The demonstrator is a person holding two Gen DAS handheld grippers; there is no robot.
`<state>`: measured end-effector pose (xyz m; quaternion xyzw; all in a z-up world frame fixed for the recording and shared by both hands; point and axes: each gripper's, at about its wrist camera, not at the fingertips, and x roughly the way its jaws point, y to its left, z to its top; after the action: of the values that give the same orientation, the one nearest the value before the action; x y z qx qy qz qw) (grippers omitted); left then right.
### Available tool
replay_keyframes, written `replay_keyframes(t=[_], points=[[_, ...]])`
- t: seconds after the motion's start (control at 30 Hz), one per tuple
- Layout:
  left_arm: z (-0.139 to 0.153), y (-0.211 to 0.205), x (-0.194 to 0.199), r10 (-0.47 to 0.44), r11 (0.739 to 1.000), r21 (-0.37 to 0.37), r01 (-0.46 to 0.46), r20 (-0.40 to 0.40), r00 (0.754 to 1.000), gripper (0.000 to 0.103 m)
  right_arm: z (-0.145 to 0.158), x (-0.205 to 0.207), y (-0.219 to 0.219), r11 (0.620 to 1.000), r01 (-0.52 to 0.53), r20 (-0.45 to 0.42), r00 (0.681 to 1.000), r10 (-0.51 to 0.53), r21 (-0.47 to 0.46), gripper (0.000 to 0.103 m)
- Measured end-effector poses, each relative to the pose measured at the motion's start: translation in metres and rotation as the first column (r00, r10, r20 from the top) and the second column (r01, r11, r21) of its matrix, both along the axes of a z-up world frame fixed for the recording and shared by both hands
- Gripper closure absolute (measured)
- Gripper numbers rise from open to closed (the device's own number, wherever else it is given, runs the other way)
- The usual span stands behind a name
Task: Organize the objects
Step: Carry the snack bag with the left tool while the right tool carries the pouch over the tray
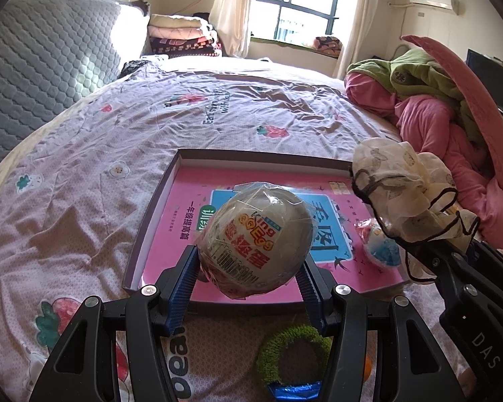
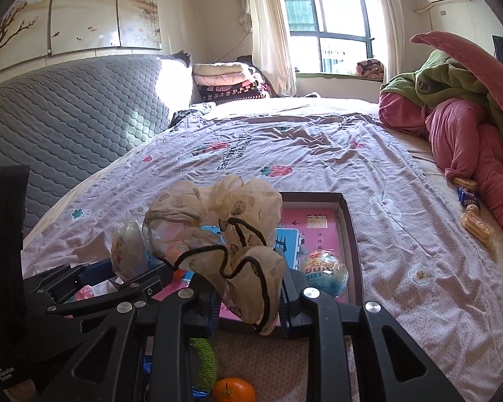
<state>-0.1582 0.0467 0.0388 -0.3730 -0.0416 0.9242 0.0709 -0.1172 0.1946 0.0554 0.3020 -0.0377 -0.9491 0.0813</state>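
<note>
My left gripper (image 1: 251,263) is shut on a large plastic-wrapped toy egg (image 1: 258,234), held over the near edge of a shallow dark box tray (image 1: 151,231). A pink book (image 1: 184,214) lies flat in the tray, and a smaller blue-and-white wrapped egg (image 1: 382,248) rests on it at the right. My right gripper (image 2: 248,305) is shut on a cream scrunchie with black trim (image 2: 218,221), held above the tray's near edge (image 2: 352,234). The small egg (image 2: 325,273) shows just past its right finger.
Everything sits on a bed with a floral sheet (image 1: 84,167). A green fuzzy ring (image 1: 293,351) and an orange (image 2: 233,390) lie on the sheet under the grippers. Biscuit packets (image 2: 476,227) and a pink-and-green heap of bedding (image 2: 469,127) are at the right.
</note>
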Motion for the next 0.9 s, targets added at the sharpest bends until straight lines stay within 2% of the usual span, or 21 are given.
replay_keyframes(t=[0.23,0.43,0.8,0.9], points=[[0.004,-0.021,-0.02,0.036,0.998,0.05,-0.035,-0.011,0.999,0.044,0.002,-0.01,0.002,1.0,0.01,-0.003,1.0,-0.01,-0.002,0.075],[0.007,-0.037,-0.033,0.069,0.996,0.054,-0.068,-0.016,0.997,0.044,0.002,-0.022,0.004,1.0,0.01,0.002,1.0,-0.01,-0.004,0.075],[-0.011,-0.041,-0.044,0.097,0.994,-0.056,-0.097,0.001,0.995,0.044,-0.018,-0.048,0.004,1.0,0.009,0.054,0.999,-0.01,0.012,0.075],[-0.016,-0.043,-0.046,0.092,0.994,-0.059,-0.09,0.015,0.996,0.044,-0.021,-0.055,0.002,0.999,0.009,0.057,0.998,-0.011,0.035,0.075]])
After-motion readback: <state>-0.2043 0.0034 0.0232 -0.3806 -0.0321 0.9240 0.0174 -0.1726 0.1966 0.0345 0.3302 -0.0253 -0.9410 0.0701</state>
